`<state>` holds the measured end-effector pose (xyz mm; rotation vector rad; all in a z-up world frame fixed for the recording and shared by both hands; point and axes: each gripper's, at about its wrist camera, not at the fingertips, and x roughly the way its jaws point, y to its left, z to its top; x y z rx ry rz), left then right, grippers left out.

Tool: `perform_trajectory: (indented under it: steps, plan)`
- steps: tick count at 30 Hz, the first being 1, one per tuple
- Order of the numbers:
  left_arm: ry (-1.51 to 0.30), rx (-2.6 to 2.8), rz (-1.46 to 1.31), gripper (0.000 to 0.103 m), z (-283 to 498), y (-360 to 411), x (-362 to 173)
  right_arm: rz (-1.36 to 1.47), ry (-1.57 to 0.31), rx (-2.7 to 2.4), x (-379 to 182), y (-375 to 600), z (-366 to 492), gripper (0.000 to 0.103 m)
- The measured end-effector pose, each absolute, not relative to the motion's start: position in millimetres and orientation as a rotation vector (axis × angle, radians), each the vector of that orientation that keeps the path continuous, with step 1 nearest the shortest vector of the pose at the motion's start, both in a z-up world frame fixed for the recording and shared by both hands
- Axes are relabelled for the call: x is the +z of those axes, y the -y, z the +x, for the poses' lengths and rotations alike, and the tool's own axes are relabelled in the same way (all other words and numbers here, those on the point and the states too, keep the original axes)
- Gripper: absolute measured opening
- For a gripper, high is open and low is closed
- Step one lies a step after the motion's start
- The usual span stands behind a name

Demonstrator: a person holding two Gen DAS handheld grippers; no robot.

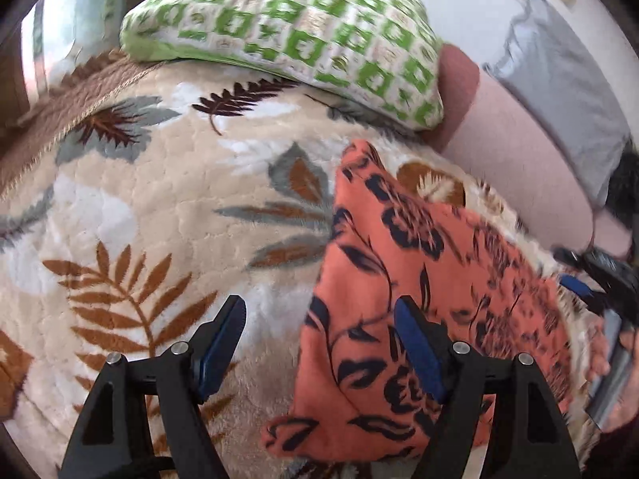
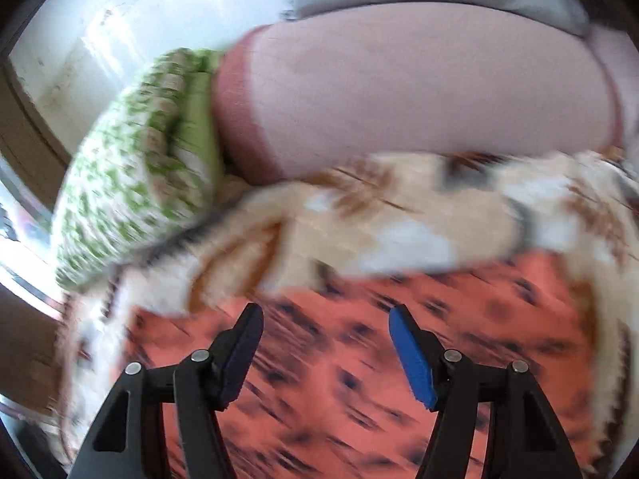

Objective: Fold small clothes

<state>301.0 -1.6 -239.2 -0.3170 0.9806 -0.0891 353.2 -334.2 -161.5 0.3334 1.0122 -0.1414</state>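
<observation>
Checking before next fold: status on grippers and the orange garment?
Left gripper open, empty, over the orange floral garment's edge. Right gripper open, empty, above it. Garment on leaf-print blanket. Nothing in the way.

Orange floral garment on the blanket

We see the orange garment (image 1: pixel 419 279) with dark navy flowers lying flat, folded into a rough block on the leaf-patterned fleece blanket (image 1: pixel 159 199); in the right wrist view it (image 2: pixel 359 359) is blurred.
</observation>
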Motion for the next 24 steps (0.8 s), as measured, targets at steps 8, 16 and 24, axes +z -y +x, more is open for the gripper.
perform_trajectory:
  steps: [8, 16, 24]
  plan:
    - [-1.065, -0.038, -0.213, 0.08, 289, 4, -251, 0.445, -1.092, -0.236, -208, 405, 248, 0.042]
    - [-1.025, -0.179, -0.302, 0.079, 236, 16, -227, 0.798, -0.97, 0.011, -188, 412, 169, 0.07]
    - [-1.116, -0.204, -0.561, 0.079, 188, 18, -251, 1.13, -0.926, 0.028, -231, 444, 126, 0.07]
